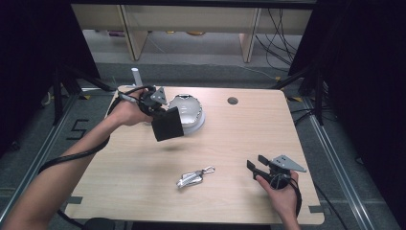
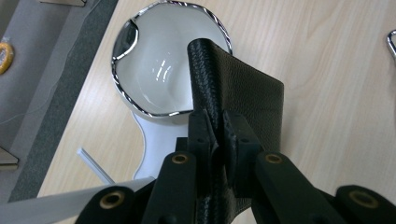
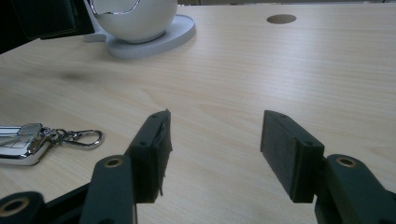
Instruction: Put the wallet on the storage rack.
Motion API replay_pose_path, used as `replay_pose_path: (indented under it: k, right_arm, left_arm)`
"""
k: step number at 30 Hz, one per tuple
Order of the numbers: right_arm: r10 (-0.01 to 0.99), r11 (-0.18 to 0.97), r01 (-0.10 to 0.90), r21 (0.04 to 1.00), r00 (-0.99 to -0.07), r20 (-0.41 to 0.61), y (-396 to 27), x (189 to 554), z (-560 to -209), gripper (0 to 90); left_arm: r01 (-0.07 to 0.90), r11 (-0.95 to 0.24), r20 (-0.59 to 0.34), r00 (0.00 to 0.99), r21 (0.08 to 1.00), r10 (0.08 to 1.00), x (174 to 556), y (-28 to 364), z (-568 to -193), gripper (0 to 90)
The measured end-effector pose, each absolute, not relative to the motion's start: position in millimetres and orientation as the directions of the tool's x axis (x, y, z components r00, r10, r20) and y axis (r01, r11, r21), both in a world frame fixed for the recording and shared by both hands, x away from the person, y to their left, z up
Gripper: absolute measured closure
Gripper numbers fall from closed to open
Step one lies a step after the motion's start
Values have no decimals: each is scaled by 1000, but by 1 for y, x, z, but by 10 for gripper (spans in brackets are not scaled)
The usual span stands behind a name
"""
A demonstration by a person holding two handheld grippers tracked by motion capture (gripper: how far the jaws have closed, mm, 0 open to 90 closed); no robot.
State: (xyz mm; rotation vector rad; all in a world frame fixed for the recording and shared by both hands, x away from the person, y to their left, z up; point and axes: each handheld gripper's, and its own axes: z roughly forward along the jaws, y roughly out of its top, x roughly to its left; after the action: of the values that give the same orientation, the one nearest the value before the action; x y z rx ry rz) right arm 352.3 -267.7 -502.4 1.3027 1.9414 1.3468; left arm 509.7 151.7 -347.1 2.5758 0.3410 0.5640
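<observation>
My left gripper point(image 2: 215, 128) has its jaws pressed together on the near edge of a black leather wallet point(image 2: 243, 93), which sits pinched between the pads at the lower middle of the left gripper view. From that grip the wallet runs up and away from me, its long axis pointing toward the top of the frame, its textured fold rising at the centre and its flat face slanting off to the right. The far end hangs over the rim of the white bowl point(image 2: 159, 74), a glossy dish with a wavy silver edge on a white base in the upper left of that view. In the high view the wallet point(image 1: 167, 123) shows as a dark rectangle hanging clear of the table point(image 1: 249, 139), left of centre, just in front of the bowl point(image 1: 190, 112), with my left gripper point(image 1: 158, 106) above it.

My right gripper point(image 3: 212, 149) has its jaws spread wide with nothing between the pads, low over the bare wood. In the high view it point(image 1: 258, 165) sits at the lower right. A silver key fob with a clip point(image 3: 28, 140) lies at the left edge of the right gripper view, and at lower centre point(image 1: 194, 177) from above.
</observation>
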Motion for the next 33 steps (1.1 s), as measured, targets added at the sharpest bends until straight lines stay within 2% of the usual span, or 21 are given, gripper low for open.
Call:
replay_pose_path:
  k: [11, 12, 13, 17, 23, 24, 33]
  right_arm:
    - [867, 72, 447, 892, -469, 165, -269, 352, -503, 442]
    - [871, 30, 461, 887, -447, 202, -265, 350, -503, 442]
    - [871, 45, 441, 896, -456, 181, -266, 352, -505, 442]
    - [868, 38, 469, 882, -453, 204, -265, 350, -503, 442]
    - [869, 28, 462, 886, -449, 207, -265, 350, -503, 442]
    - [874, 52, 458, 887, -451, 182, -266, 352, -504, 442]
    - [872, 31, 461, 887, -446, 202, -265, 350, -504, 442]
  left_arm:
    - [116, -841, 354, 870, 528, 343, 525, 144, -338, 817]
    - [111, -841, 362, 867, 529, 342, 526, 143, -337, 818]
    - [111, -841, 362, 867, 529, 342, 526, 143, -337, 817]
    - [87, -844, 397, 854, 529, 337, 531, 138, -331, 816]
    - [69, -846, 406, 855, 528, 324, 536, 133, -326, 817]
    - [59, -846, 414, 852, 530, 319, 537, 129, -325, 817]
    - [26, -846, 429, 853, 532, 296, 542, 117, -321, 816]
